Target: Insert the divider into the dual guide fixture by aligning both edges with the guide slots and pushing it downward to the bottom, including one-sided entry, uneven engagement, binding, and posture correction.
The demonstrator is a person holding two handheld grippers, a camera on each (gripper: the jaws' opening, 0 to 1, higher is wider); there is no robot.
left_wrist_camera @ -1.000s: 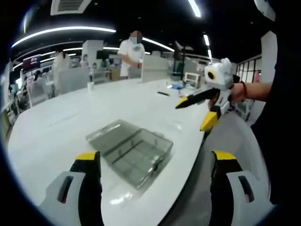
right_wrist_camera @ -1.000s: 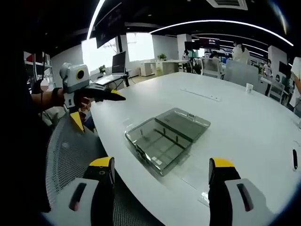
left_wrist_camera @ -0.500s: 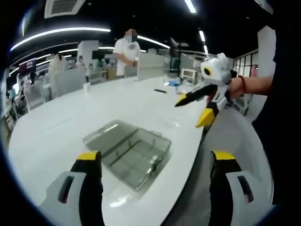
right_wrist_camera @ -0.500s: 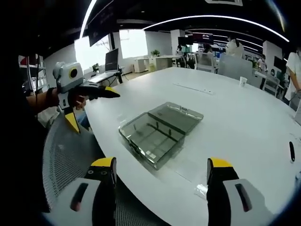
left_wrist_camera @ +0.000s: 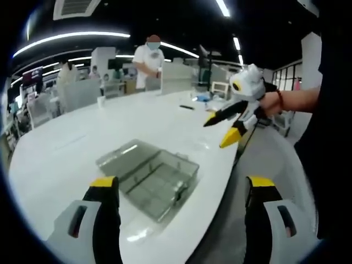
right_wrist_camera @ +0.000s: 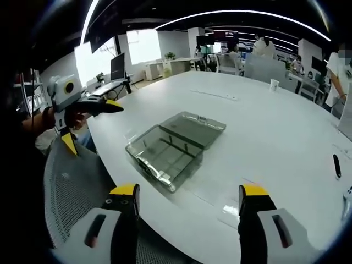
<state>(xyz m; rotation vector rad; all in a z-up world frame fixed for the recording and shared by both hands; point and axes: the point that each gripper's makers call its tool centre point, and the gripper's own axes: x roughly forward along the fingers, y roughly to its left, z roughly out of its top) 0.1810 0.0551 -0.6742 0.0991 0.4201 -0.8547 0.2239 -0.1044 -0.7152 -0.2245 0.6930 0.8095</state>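
Observation:
A clear grey plastic box (left_wrist_camera: 148,176) (right_wrist_camera: 168,147) lies on the white table (left_wrist_camera: 82,137) with its lid folded flat open and divided compartments inside. A small clear flat piece (right_wrist_camera: 232,208) (left_wrist_camera: 138,233) rests on the table near its front edge. My left gripper (left_wrist_camera: 182,182) hovers open over the table edge in front of the box, holding nothing. In the right gripper view it shows at the left (right_wrist_camera: 91,125), held in a hand, jaws spread. My right gripper (right_wrist_camera: 189,190) is open and empty too, and appears in the left gripper view (left_wrist_camera: 219,130) above the table's corner.
A grey mesh chair (right_wrist_camera: 71,187) sits under the table's near edge. A black pen (right_wrist_camera: 336,165) and a paper cup (right_wrist_camera: 274,84) lie farther out on the table (right_wrist_camera: 275,126). A person (left_wrist_camera: 149,60) stands at the far side, with desks and chairs behind.
Both views have shifted slightly with the hands. The right gripper has dipped and tilted a little in the left gripper view. The box has stayed put and both grippers remain open.

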